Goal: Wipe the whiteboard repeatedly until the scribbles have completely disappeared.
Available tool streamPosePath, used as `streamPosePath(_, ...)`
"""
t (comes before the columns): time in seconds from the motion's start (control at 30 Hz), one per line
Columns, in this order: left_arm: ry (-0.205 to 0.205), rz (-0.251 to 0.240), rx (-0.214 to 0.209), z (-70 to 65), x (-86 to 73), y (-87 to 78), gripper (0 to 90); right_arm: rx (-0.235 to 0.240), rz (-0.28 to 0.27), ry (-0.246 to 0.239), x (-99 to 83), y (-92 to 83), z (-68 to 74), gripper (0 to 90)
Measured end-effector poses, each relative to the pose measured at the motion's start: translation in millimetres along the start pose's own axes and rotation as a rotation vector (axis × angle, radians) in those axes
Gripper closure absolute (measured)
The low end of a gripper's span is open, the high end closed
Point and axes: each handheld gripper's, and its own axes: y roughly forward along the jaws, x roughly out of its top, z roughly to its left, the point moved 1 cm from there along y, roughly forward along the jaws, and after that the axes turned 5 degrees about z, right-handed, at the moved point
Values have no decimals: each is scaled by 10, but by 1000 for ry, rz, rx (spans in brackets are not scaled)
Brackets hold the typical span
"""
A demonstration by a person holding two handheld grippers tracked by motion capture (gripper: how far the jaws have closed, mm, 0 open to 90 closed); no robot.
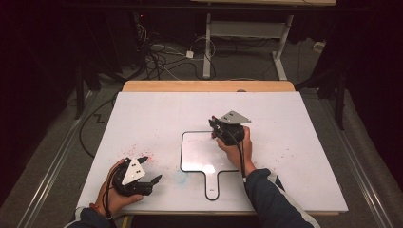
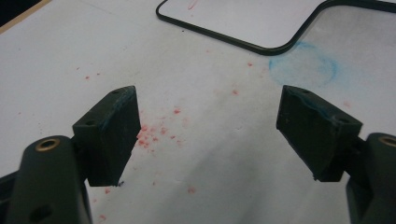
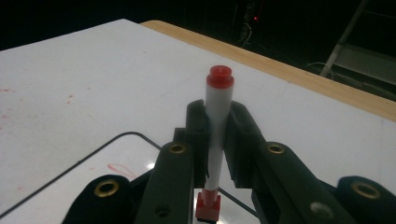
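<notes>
The fingers [image 3: 201, 126] of your right gripper [image 3: 218, 128] are clamped on a red-capped marker [image 3: 218, 107], one pad on each side of its white barrel. The marker stands roughly upright, red end cap on top and its lower end down at the small whiteboard [image 1: 199, 152], so it looks set for writing; whether the tip is touching cannot be told. A faint red stroke [image 3: 122, 171] already lies on the whiteboard just beside the grip.

In the high view your right gripper [image 1: 219, 127] sits over the whiteboard's upper right corner. Your right hand [image 1: 235, 149] wraps the body from behind, with the forearm coming in from the lower right across the whiteboard's edge.

The fingers [image 2: 109, 133] of your left gripper [image 2: 215, 135] stand wide apart and hold nothing. They point at bare bench [image 1: 157, 114] speckled with red flecks [image 2: 154, 133], with a blue smudge [image 2: 303, 67] and the whiteboard's near corner beyond. This looks like a parked position.

Your left hand [image 1: 111, 192] rests low at the bench's near left corner, well apart from the whiteboard, the left gripper [image 1: 148, 170] angled toward the whiteboard
</notes>
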Motion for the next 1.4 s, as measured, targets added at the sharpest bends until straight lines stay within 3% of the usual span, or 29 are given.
streamPosePath(0.33,-1,-3,0,7,-9,-7,205,113,-10,-5,109,167,369,816)
streamPosePath(0.57,2,-3,0,3,-8,-10,205,146,-11,-47,164,245,568,816)
streamPosePath(0.73,4,1,-3,4,-14,-8,205,108,-7,-63,169,255,511,816)
streamPosePath(0.87,4,-2,-2,2,-13,-11,205,70,-1,-26,156,238,400,817)
streamPosePath(0.97,5,1,-3,-4,-7,-3,205,73,-3,-22,153,238,415,816)
streamPosePath(1.2,0,-4,-4,3,-10,-6,205,148,-24,-33,190,317,628,816)
streamPosePath(1.4,1,-7,-3,10,-24,-22,205,138,-16,-44,204,327,644,816)
